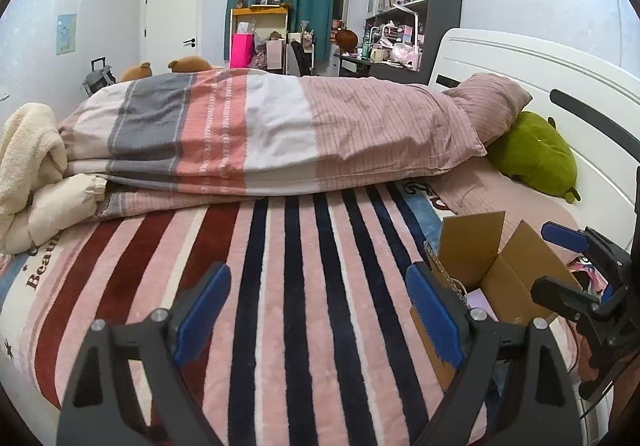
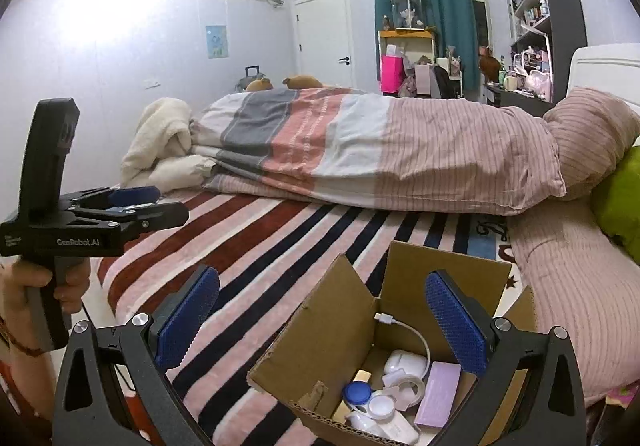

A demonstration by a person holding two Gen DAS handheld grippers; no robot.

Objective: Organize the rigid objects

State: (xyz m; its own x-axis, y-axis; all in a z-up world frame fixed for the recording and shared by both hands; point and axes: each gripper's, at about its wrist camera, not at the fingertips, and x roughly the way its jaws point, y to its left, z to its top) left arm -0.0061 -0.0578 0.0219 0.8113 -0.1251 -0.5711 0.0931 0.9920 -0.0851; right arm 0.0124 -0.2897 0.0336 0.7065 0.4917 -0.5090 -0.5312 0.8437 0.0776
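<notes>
box: the cardboard box sits flaps-up on the striped blanket on the bed, at the near edge, and it's the landmark for everything below

inside the box: a white cable, a white earbud-type case, a roll of clear tape, a blue-capped little pot, a lilac flat box, plus some white bits I can't name — all the small hard stuff already looks gathered in

outside the box: I can't spot any loose rigid item on the blanket around it; only the folded quilt behind it and the green plush off to its right

right tool: right tool hangs just over the box's near-left flap, jaws spread wide, nothing between them

left tool: left tool is well left of the box over bare stripes, jaws apart and empty — in the right wrist view you can see a hand gripping its handle

progress guess: looks mostly or fully done to me. What's left, maybe, is closing the flaps or tidying the contents, but anything below the bed edge is out of view, so I can't rule out a leftover item
</notes>
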